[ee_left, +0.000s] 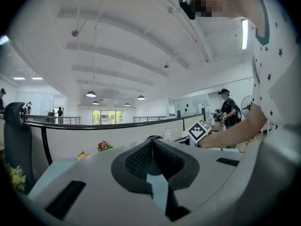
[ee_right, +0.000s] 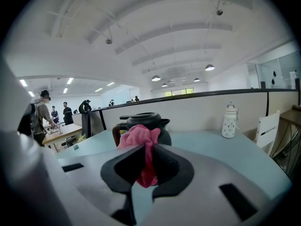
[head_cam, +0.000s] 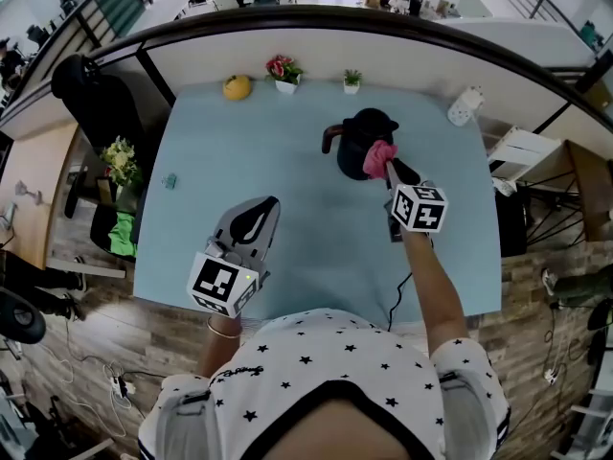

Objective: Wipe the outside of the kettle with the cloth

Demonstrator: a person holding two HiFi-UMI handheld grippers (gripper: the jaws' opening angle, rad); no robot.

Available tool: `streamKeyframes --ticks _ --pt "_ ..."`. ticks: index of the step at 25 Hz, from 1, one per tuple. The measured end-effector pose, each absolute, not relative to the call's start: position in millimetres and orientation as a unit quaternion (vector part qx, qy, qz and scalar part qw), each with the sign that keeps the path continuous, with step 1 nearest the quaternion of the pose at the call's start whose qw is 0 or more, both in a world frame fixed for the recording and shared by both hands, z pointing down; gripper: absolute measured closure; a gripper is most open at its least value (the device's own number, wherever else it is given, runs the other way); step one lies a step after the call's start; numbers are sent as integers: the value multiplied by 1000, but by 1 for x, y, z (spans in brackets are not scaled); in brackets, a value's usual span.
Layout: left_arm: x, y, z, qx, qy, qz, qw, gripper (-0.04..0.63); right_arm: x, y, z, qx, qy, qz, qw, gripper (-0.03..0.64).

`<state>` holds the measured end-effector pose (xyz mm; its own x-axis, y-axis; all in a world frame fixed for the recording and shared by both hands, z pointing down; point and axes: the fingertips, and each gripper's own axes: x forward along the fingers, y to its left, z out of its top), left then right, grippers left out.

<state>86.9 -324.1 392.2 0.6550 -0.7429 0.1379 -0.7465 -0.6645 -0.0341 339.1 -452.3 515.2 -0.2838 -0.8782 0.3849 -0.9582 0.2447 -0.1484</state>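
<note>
A black kettle (head_cam: 356,134), lid on, stands toward the far side of a pale blue table (head_cam: 287,257). The right gripper (head_cam: 391,168) pinches a pink cloth (head_cam: 379,157) at its side. The left gripper (head_cam: 261,209) hovers closer to the person, jaws together and empty. Two small pots (head_cam: 285,87) of plants (head_cam: 283,67) stand behind.

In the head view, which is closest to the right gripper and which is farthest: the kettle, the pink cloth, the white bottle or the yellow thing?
1. pink cloth: pinched by the right gripper.
2. kettle: just behind the cloth.
3. white bottle: far right of the table.
4. yellow thing: far left of the table.
</note>
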Motion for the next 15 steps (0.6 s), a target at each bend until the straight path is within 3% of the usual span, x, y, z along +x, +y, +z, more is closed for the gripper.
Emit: streamKeyframes --ticks 15 --pt "98 -325 394 903 -422 84 16 563 350 -462 517 579 -789 188 86 586"
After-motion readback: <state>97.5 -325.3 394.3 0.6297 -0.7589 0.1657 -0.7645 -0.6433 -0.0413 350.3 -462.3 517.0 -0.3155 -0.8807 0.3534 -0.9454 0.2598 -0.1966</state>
